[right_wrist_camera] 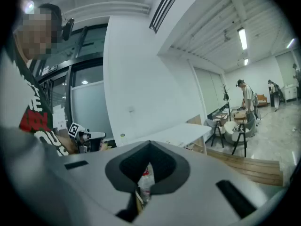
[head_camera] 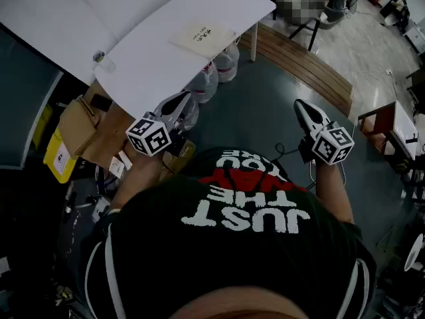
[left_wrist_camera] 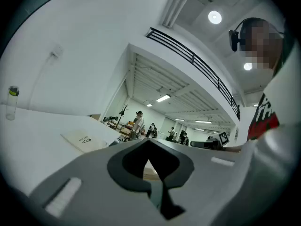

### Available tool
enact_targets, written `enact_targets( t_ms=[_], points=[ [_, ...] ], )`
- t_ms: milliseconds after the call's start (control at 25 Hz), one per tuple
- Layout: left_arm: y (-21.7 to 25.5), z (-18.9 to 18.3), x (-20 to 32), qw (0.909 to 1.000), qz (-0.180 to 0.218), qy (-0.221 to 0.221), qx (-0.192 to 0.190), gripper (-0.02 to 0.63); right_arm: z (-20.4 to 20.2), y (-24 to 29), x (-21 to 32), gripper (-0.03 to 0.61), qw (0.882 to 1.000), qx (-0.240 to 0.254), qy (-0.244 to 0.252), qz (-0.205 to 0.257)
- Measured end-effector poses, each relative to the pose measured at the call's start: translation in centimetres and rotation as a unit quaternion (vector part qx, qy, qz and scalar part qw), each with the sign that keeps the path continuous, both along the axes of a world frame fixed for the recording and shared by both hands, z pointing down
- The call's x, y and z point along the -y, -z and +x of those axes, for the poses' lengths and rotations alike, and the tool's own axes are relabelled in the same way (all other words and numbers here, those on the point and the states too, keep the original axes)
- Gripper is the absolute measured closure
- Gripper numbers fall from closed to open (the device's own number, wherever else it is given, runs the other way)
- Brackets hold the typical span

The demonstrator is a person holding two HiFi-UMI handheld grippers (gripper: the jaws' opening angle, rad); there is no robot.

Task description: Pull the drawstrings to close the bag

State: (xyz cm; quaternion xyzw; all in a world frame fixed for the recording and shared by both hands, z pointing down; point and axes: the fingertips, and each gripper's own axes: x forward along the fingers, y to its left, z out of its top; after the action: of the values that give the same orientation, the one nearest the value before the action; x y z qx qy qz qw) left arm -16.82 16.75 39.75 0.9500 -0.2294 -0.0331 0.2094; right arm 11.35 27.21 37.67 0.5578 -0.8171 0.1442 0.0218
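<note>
At lower left of centre in the head view, the left gripper (head_camera: 180, 102) is being held just off the near edge of the white counter (head_camera: 153, 58), its fingers clenched on nothing. One risk is being judged from this. If a reach is made with the fingers pressed together like this, a drawstring is likely to be pushed away rather than caught, so they would need to be released first.

The only thing that may be the bag is the flat cream piece (head_camera: 202, 37), which is lying above centre, near the counter's right-hand edge. It looks light and flat, so little is probably holding it in place. A one-sided tug could slide it over that edge towards the water bottles (head_camera: 224, 64) standing below. No drawstring is being shown in any view, so a pinch on the cloth instead of a cord is a further danger. So is an uneven pull that leaves the mouth half shut.

At right of centre the right gripper (head_camera: 303, 107) is being held over the dark floor (head_camera: 265, 118). Its fingers are likewise clenched and empty, well apart from the cream piece. A longer reach is being asked of it, so the two pulls may come out unequal.

The cream piece is being seen as a thin rectangle with a short line of dark print near its middle, lying flat and unwrinkled. Whether it is a bag at all cannot be told, and no mouth or cords can be made out.
</note>
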Motion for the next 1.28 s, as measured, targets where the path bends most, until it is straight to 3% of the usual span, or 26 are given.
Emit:
enact_targets(
  t_ms=[240, 720, 1280],
  points=[
    [0.2, -0.4, 0.2, 0.9999, 0.003, 0.015, 0.002, 0.614, -0.6, 0.6, 1.4, 0.572, 1.000, -0.005, 0.023, 0.012],
    [-0.3, 0.8, 0.4, 0.9997, -0.008, 0.018, 0.018, 0.614, 1.1, 0.9, 1.2, 0.572, 1.000, 0.014, -0.002, 0.018],
    [-1.3, 9.4, -2.9, 0.9970, -0.032, 0.062, 0.035, 0.614, 9.4, -0.2, -2.1, 0.571, 1.000, 0.009, 0.024, 0.016]
  ],
)
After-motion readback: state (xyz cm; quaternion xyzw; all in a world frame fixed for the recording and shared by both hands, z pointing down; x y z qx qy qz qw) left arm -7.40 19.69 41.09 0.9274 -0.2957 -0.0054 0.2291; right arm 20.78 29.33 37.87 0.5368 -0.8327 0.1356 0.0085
